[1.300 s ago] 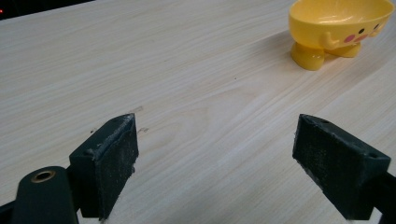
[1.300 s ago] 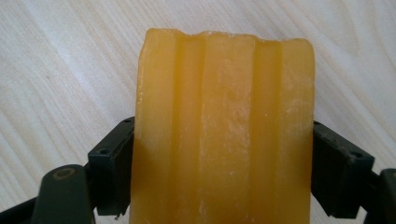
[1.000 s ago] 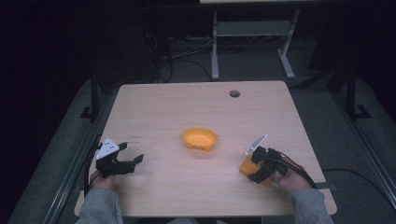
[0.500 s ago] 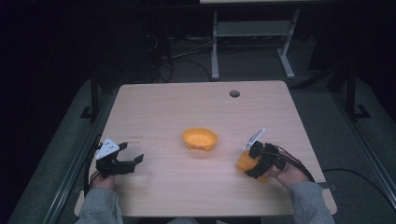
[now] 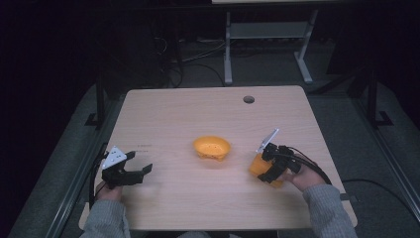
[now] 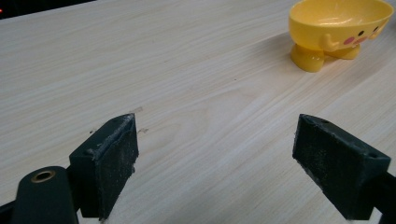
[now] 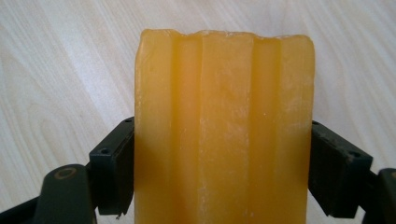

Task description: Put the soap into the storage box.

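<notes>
A yellow-orange footed bowl (image 5: 212,148) with a cartoon face (image 6: 338,23) stands at the table's middle. My right gripper (image 5: 266,167) is shut on an orange ribbed block (image 5: 257,165), to the right of the bowl and apart from it. In the right gripper view the block (image 7: 224,116) stands upright between both jaws of that gripper (image 7: 224,177), over bare wood. My left gripper (image 5: 140,162) rests low at the front left, open and holding nothing. Its jaws stand wide apart in the left gripper view (image 6: 215,163), pointing toward the bowl.
The light wooden table (image 5: 198,109) has a round cable hole (image 5: 248,99) near its far right edge. A white desk frame (image 5: 267,29) stands on the dark floor beyond it. Both sleeved forearms come in at the front edge.
My right gripper has carried the orange block a little forward and to the left, toward the bowl. The left gripper has stayed in place, still open.
</notes>
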